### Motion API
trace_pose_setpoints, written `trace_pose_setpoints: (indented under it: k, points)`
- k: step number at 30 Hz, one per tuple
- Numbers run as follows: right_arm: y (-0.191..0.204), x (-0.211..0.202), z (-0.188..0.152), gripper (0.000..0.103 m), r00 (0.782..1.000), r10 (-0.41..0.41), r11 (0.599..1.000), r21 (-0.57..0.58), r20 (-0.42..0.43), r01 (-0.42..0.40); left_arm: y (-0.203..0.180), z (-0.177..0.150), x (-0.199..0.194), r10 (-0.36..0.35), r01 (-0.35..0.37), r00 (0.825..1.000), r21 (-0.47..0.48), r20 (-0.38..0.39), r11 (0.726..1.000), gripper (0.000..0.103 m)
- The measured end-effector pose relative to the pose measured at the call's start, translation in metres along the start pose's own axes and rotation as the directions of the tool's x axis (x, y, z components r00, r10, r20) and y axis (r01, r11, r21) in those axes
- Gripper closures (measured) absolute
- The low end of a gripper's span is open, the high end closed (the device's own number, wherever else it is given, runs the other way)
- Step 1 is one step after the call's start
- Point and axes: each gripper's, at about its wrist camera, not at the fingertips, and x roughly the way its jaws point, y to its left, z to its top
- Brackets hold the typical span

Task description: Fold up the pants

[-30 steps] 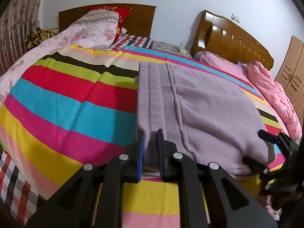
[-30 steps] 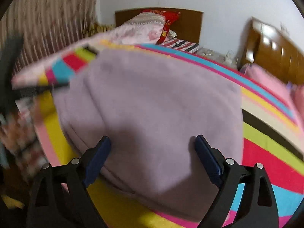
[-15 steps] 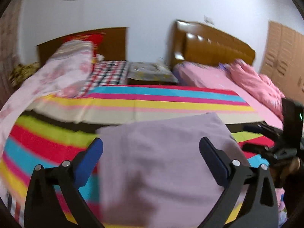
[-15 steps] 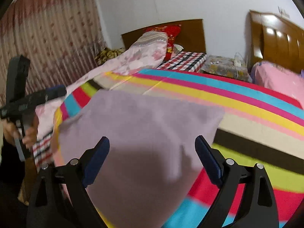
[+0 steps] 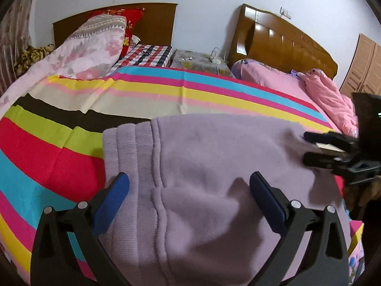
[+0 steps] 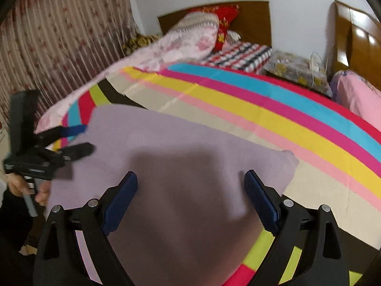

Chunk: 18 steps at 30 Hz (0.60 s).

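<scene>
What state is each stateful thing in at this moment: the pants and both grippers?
lilac pants: folded, lying flat on the striped sheet, ribbed waistband showing.
left gripper: open, nothing held.
right gripper: open, nothing held.

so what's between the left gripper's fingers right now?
Only the lilac pants, lying flat under the open left gripper; neither of its fingers presses the fabric. Left wrist view shows it.
</scene>
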Motion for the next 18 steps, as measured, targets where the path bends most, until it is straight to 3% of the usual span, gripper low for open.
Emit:
trace_pose_setpoints:
  k: [5,10,14,18]
  points:
    - [-0.017,-0.002,0.002,0.015,0.999,-0.027,0.994,0.109,0.046,0.022,-0.004,0.003,0.003,0.015,-0.015,1.0,0.021,-0.011,1.0,0.002]
    - [0.014,-0.025,-0.005,0.015,0.992,-0.064,0.998,0.008,0.113,0.063,-0.003,0.003,0.004,0.014,-0.014,1.0,0.017,-0.015,1.0,0.002]
    - [0.029,-0.017,-0.019,0.015,0.999,0.002,0.998,-0.066,0.049,0.001,-0.004,0.004,0.006,0.02,-0.02,1.0,0.02,-0.02,1.0,0.002]
    - [0.035,-0.008,-0.027,0.014,0.999,-0.041,0.996,-0.076,-0.001,0.04,-0.004,0.004,0.006,0.021,-0.021,1.0,0.019,-0.022,1.0,0.002]
